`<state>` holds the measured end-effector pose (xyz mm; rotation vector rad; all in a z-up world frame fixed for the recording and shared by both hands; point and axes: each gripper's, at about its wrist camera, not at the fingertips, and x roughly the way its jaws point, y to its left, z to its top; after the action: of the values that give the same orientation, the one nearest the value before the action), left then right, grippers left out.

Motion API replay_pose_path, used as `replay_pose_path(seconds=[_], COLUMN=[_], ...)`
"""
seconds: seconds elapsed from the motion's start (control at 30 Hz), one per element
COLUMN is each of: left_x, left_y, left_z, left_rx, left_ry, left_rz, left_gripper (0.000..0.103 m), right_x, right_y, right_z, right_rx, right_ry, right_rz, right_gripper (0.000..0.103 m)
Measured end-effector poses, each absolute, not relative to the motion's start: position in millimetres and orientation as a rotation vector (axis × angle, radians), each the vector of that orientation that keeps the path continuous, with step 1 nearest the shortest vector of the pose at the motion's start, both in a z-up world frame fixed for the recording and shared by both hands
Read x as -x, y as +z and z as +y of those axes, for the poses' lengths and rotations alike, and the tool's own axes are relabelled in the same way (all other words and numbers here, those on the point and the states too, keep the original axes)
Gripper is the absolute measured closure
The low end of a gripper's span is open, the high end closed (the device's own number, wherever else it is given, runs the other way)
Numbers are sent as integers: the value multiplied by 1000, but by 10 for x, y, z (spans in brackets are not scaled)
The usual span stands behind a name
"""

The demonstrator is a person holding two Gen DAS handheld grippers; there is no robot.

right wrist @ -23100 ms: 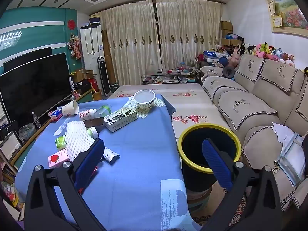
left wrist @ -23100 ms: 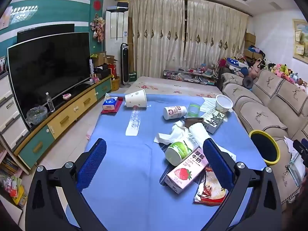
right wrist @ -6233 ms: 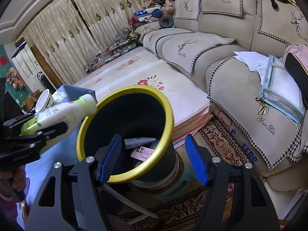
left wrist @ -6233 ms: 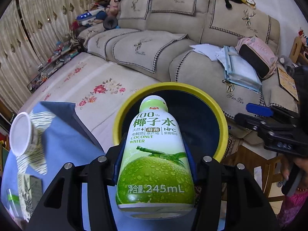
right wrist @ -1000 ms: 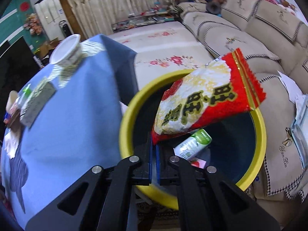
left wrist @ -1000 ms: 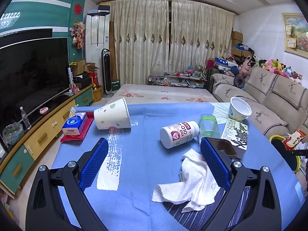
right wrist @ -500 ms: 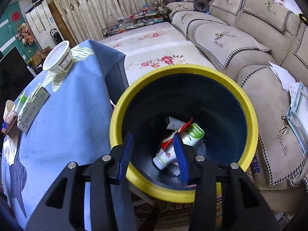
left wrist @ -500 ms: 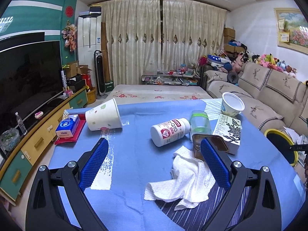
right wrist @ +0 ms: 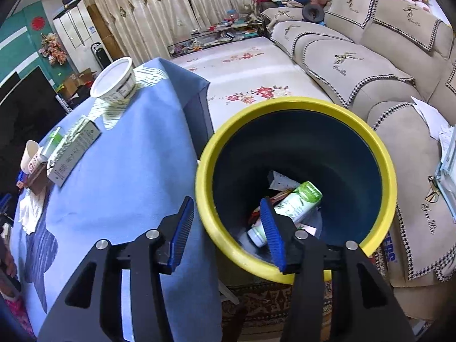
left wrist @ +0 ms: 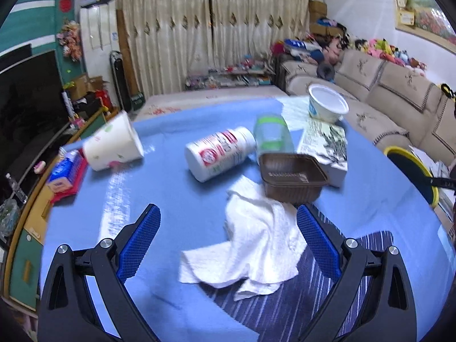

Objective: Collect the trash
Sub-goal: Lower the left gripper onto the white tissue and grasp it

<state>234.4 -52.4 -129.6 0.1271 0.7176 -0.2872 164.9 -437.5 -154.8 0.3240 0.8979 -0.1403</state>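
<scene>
Left gripper [left wrist: 228, 236] jaws wide apart, nothing held, angled down over the blue table [left wrist: 176, 199]. Crumpled white tissue [left wrist: 256, 239] lies between and just ahead of its 2 pads, long axis running away toward the brown tray [left wrist: 290, 176]. Right gripper [right wrist: 228, 228] jaws opening, empty, over the yellow-rimmed bin [right wrist: 296, 148]. Left is nearer the tissue.

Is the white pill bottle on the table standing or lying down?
Lying down: the pill bottle rests on its side, base toward the camera.
</scene>
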Motion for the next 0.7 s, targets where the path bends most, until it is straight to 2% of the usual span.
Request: replay_pose_path(seconds=[0.37,0.43,0.63,0.7], left_x=[-2603,-2656,-2644,-2628], left_y=[-1618,-1665,-1683,-1664], left_z=[-738,-746,-823,-829], left_rx=[-150,-136,-169,-167], left_ry=[-303,-308,-321,-318], left_rz=[875,905,896,891], left_gripper=[8,11,42,58], right_x=[-1710,-1707,-1647,-1627], right_y=[-1579,-1593,-1590,-1598], right_z=[-4360,-4360,-4347,-4355], right_rx=[-342,-345,-344,-345], right_ry=[-101,-98,-95,-96], right_rz=[903,905,904,906], right_gripper=[54,54,54,54])
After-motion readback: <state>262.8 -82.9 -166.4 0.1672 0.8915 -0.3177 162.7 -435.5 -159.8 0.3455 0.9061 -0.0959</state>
